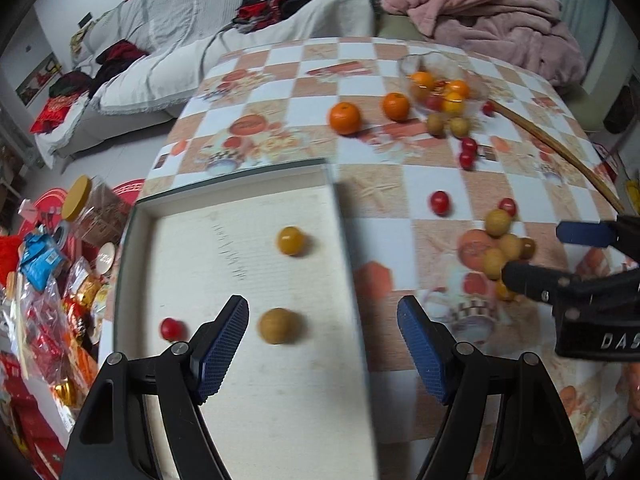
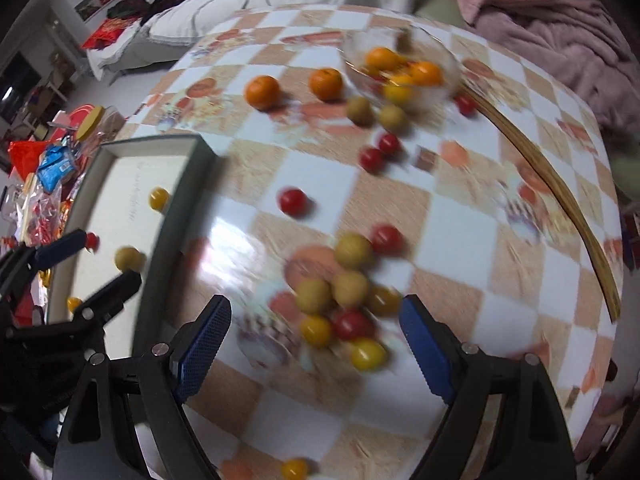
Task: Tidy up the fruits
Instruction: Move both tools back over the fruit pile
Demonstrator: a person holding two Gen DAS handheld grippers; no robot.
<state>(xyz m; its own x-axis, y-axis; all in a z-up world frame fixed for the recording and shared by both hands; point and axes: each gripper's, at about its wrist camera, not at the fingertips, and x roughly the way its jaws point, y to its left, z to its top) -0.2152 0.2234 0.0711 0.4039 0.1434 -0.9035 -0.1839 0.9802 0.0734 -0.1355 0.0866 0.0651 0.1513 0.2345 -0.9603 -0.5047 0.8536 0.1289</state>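
A shallow white box tray (image 1: 240, 400) lies at the table's left edge and holds a tan longan (image 1: 279, 325), a yellow tomato (image 1: 291, 241) and a red cherry tomato (image 1: 172, 328). My left gripper (image 1: 322, 344) is open and empty above the tray's right wall. My right gripper (image 2: 316, 340) is open and empty over a cluster of longans (image 2: 350, 288), a red tomato (image 2: 352, 323) and yellow tomatoes (image 2: 367, 354). The right gripper also shows in the left wrist view (image 1: 560, 252). Two oranges (image 1: 345, 118) lie further back.
A glass bowl (image 1: 472, 65) with oranges and tomatoes stands at the back right. A thin bamboo stick (image 1: 560, 148) lies along the right side. Loose red cherry tomatoes (image 1: 440, 202) are scattered mid-table. Snack packets (image 1: 44, 256) clutter the floor at left.
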